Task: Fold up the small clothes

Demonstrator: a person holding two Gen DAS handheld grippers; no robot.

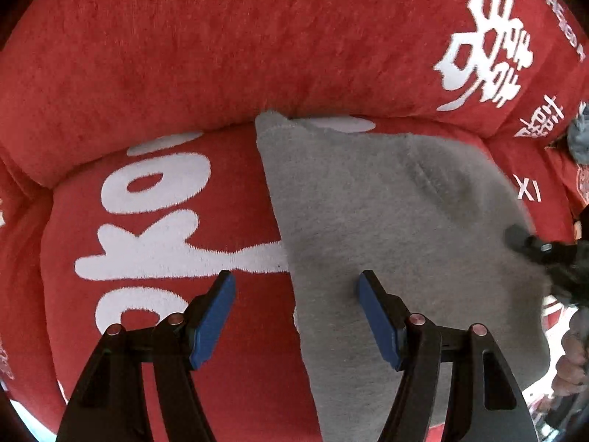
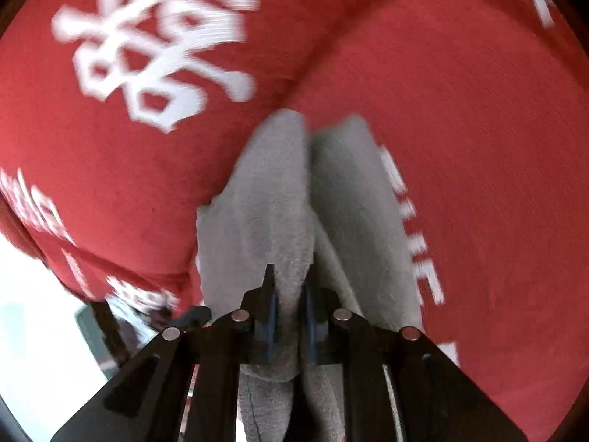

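Note:
A small grey fleece garment (image 1: 397,228) lies spread on a red seat cushion (image 1: 165,324) with white lettering. My left gripper (image 1: 296,281) hangs open above the garment's left edge, one blue pad over the red cushion and the other over the grey cloth, with nothing between them. At the right rim of that view the right gripper's dark finger (image 1: 530,243) sits at the garment's right edge. In the right wrist view my right gripper (image 2: 289,294) is shut on a bunched fold of the grey garment (image 2: 272,199), which runs away from the pads in two ridges.
A red backrest cushion (image 1: 257,37) with white characters rises behind the seat. A grey-blue cloth (image 1: 579,140) shows at the far right. A bright floor and a dark frame (image 2: 103,324) lie beyond the cushion's edge in the right wrist view.

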